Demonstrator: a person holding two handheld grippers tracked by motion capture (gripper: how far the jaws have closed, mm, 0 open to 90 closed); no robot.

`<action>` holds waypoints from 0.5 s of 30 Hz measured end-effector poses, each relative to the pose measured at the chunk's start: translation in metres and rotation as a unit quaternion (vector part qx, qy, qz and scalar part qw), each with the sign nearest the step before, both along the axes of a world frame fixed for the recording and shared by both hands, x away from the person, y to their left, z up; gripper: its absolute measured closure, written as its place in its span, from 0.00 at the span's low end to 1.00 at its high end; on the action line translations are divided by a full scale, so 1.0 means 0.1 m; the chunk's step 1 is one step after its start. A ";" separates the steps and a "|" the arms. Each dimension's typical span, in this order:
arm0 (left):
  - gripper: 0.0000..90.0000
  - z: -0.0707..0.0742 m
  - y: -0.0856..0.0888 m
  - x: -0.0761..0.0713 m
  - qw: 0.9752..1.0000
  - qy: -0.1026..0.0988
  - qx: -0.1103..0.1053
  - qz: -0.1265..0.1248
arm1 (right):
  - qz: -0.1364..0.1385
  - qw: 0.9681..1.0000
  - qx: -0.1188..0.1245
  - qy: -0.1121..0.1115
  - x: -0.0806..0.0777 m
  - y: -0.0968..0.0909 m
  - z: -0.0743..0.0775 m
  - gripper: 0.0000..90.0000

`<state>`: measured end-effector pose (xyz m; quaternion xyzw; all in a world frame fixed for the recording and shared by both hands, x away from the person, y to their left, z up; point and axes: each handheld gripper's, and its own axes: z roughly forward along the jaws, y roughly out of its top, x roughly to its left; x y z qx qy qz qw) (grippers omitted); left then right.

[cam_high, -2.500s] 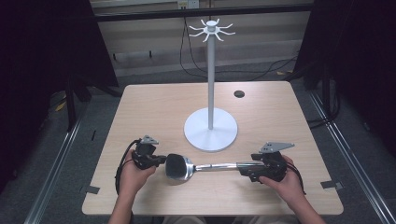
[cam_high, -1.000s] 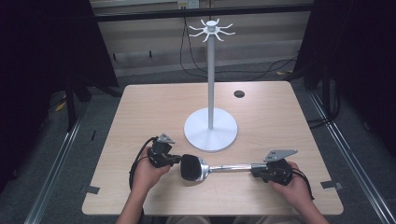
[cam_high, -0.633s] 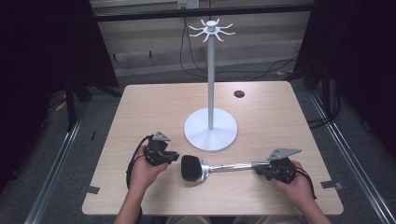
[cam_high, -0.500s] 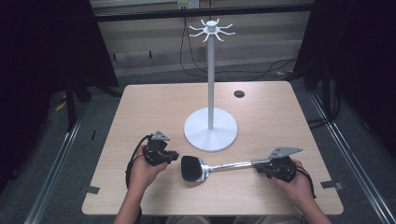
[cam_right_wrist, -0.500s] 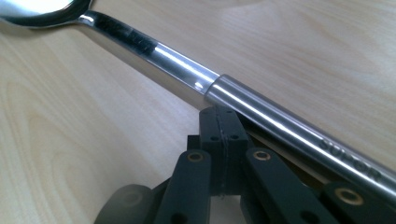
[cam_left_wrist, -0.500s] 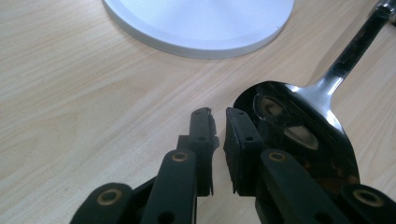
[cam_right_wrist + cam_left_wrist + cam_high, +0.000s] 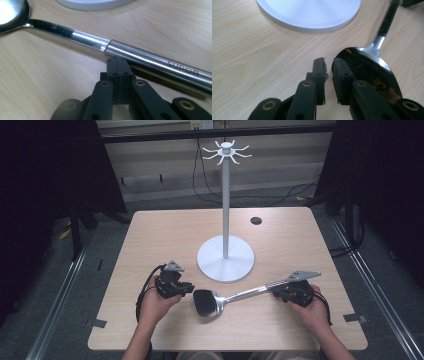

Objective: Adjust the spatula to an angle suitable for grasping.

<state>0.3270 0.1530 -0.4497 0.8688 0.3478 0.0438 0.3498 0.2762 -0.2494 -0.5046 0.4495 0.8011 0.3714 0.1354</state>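
Since a moment ago the left tool (image 7: pixel 327 65) has let go of the spoon (image 7: pixel 212 302); its jaws have just been opening to a narrow gap, the bowl just beside them. The right tool (image 7: pixel 117 65) is closed, handle touching. A stand (image 7: pixel 225 265) rises beyond on the tabletop (image 7: pixel 165 227)

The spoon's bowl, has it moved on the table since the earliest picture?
Yes. In the high view the spoon bowl now lies below the left part of the white stand base; earlier it lay farther left, clear of the base. So it shifted rightward.
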 end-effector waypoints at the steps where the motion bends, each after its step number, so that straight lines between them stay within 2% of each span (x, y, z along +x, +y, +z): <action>1: 0.89 0.00 -0.01 0.00 1.000 0.000 0.003 -0.002 | -0.001 1.000 0.002 0.001 0.01 0.00 0.00 1.00; 10: 0.88 -0.06 -0.04 0.00 1.000 0.011 -0.003 -0.006 | -0.020 1.000 0.006 -0.006 0.13 0.01 -0.02 1.00; 15: 0.88 -0.07 -0.06 -0.02 1.000 0.018 0.002 -0.013 | -0.024 1.000 0.001 -0.009 0.16 0.02 -0.02 1.00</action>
